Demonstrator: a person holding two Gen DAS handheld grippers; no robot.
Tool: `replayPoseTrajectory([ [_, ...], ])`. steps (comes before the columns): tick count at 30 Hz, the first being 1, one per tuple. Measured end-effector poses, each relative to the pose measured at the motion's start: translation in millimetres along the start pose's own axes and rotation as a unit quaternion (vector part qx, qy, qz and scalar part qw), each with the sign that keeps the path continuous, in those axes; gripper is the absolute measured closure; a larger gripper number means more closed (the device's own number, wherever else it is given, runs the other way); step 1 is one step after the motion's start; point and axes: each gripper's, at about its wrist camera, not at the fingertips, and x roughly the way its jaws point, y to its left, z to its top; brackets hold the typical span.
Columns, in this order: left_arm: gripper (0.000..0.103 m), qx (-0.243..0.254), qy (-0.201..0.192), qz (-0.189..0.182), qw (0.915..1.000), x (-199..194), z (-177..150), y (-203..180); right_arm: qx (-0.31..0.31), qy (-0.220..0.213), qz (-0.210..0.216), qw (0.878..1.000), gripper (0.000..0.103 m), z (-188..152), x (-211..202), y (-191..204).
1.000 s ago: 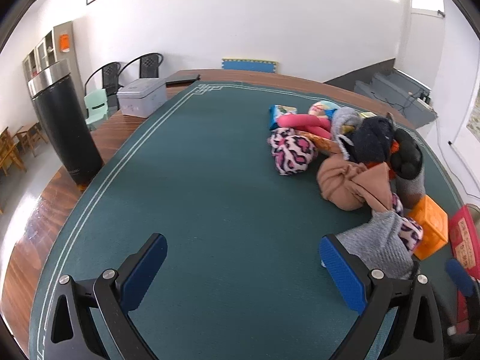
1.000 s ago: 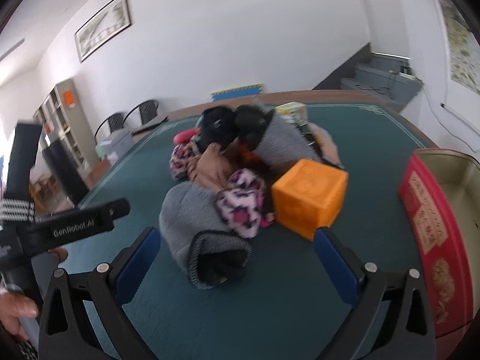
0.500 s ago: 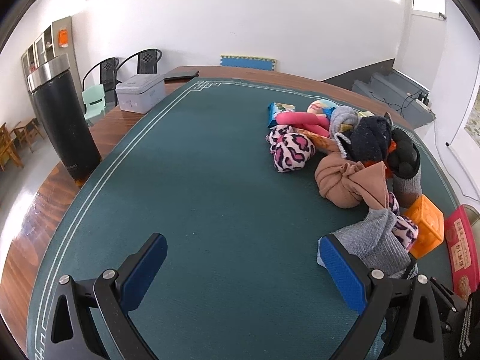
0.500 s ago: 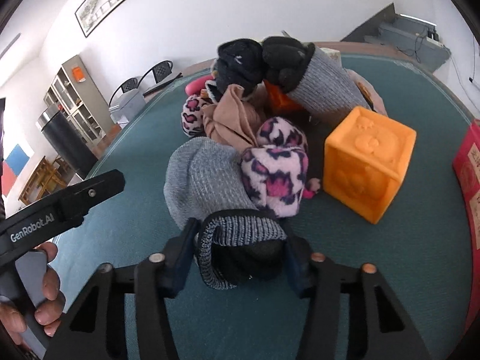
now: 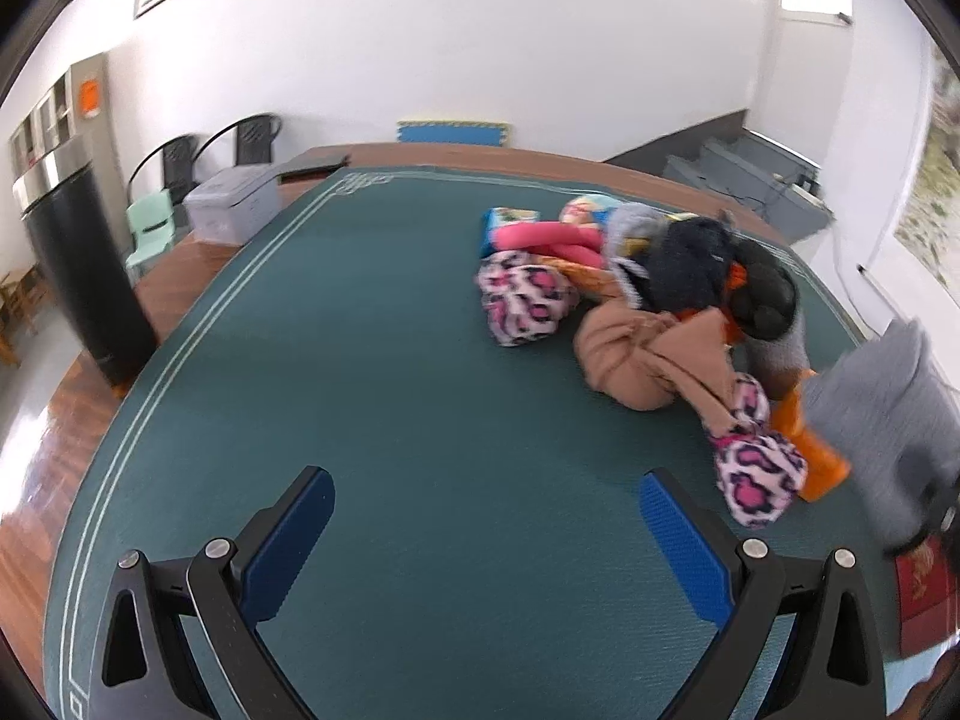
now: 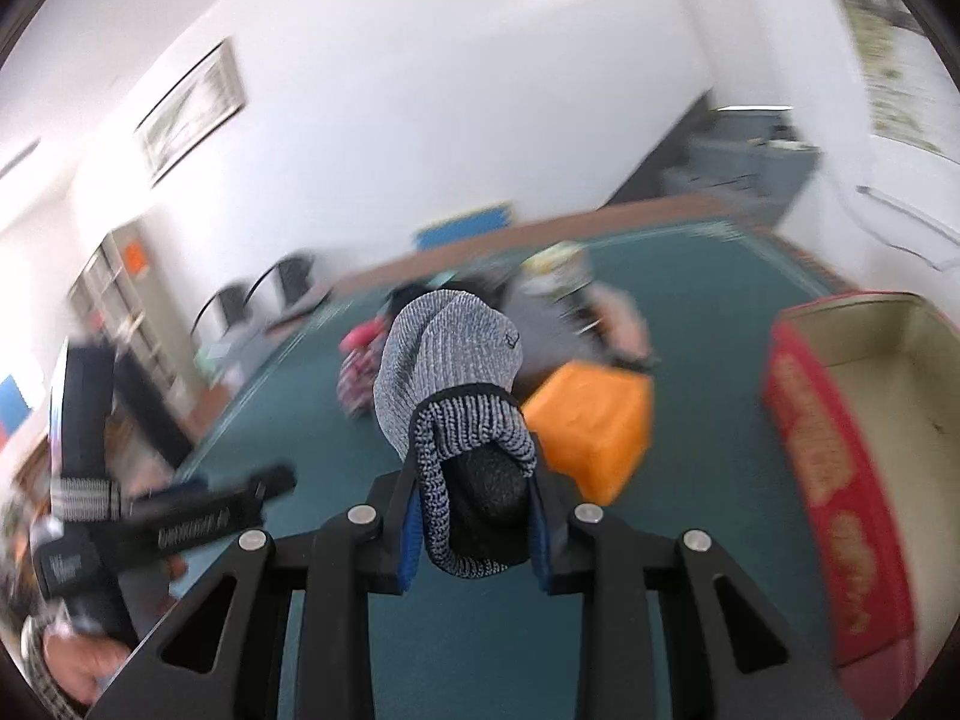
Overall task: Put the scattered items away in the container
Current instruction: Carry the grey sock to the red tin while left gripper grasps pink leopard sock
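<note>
My right gripper is shut on a rolled grey knit sock and holds it above the green table; the sock also shows at the right edge of the left wrist view. The red container with a pale inside stands open to the right. The pile lies ahead: an orange cube, a leopard-print pink bundle, a tan bundle, black socks. My left gripper is open and empty over bare green cloth, left of the pile.
A black cylindrical bin stands off the table's left edge. A grey box sits on the wooden rim at the far left. Chairs stand behind it. A second leopard-print bundle and pink items lie at the pile's far side.
My right gripper closed on the grey sock and lifted it off the table, away from the pile. The left gripper stayed open and shifted slightly.
</note>
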Motion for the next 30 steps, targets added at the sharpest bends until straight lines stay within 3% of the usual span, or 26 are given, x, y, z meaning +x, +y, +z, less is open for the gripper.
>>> replayPoseTrajectory([
  [5,0.000,0.042,-0.001,-0.054,0.9976,-7,4,-35,0.035,-0.057,-0.065,0.996,0.072,7,-21,-17],
  [9,0.000,0.060,0.031,-0.104,0.9922,4,18,-61,0.058,-0.091,-0.092,0.990,0.072,9,-33,-27],
  [14,0.000,0.105,0.041,-0.106,0.9880,24,19,-93,0.076,-0.099,-0.095,0.988,0.072,13,-35,-33],
  [18,0.002,0.150,0.031,-0.071,0.9857,38,10,-110,0.077,-0.095,-0.090,0.988,0.072,17,-31,-36],
  [22,0.042,0.145,0.054,-0.081,0.9846,57,6,-108,0.070,-0.094,-0.087,0.989,0.071,16,-29,-35],
  [24,0.049,0.129,0.063,-0.102,0.9844,61,7,-103,0.070,-0.095,-0.088,0.989,0.071,15,-28,-35],
  [26,0.064,0.115,0.069,-0.121,0.9835,63,8,-98,0.070,-0.097,-0.091,0.989,0.071,14,-28,-36],
  [30,0.065,0.121,0.053,-0.139,0.9814,53,8,-98,0.072,-0.099,-0.098,0.988,0.071,13,-29,-37],
])
